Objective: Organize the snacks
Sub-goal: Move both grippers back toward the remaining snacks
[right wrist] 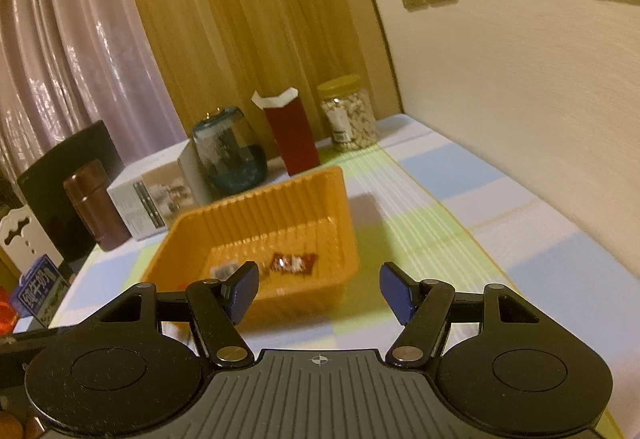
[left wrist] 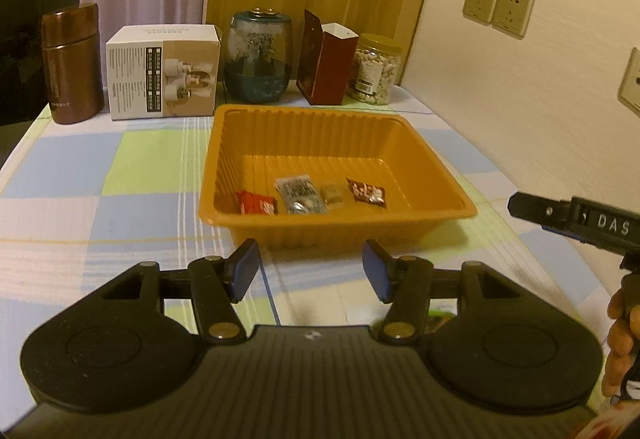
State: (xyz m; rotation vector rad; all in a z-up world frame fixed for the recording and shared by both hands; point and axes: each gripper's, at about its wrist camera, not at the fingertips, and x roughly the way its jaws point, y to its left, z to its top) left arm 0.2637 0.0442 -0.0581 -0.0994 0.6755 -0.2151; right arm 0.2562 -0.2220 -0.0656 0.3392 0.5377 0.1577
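An orange plastic tray [left wrist: 304, 127] sits on the checked tablecloth. Inside it lie a red snack packet [left wrist: 256, 202], a clear grey packet [left wrist: 300, 194], a small pale candy [left wrist: 333, 195] and a brown-and-white wrapper [left wrist: 366, 191]. My left gripper [left wrist: 311, 271] is open and empty, just in front of the tray's near wall. A green packet [left wrist: 438, 313] shows partly under its right finger. My right gripper [right wrist: 318, 291] is open and empty, above the tray's [right wrist: 340, 199] near right corner; the brown-and-white wrapper [right wrist: 294, 263] and the grey packet [right wrist: 224, 271] show in the right wrist view. The right gripper also shows at the left wrist view's right edge [left wrist: 576, 221].
Behind the tray stand a brown flask [left wrist: 72, 63], a white box [left wrist: 164, 71], a dark glass jar [left wrist: 260, 57], a red carton [left wrist: 326, 65] and a jar of nuts [left wrist: 374, 69]. A wall with sockets [left wrist: 498, 7] runs along the right. A blue carton [right wrist: 38, 291] sits at the table's left edge.
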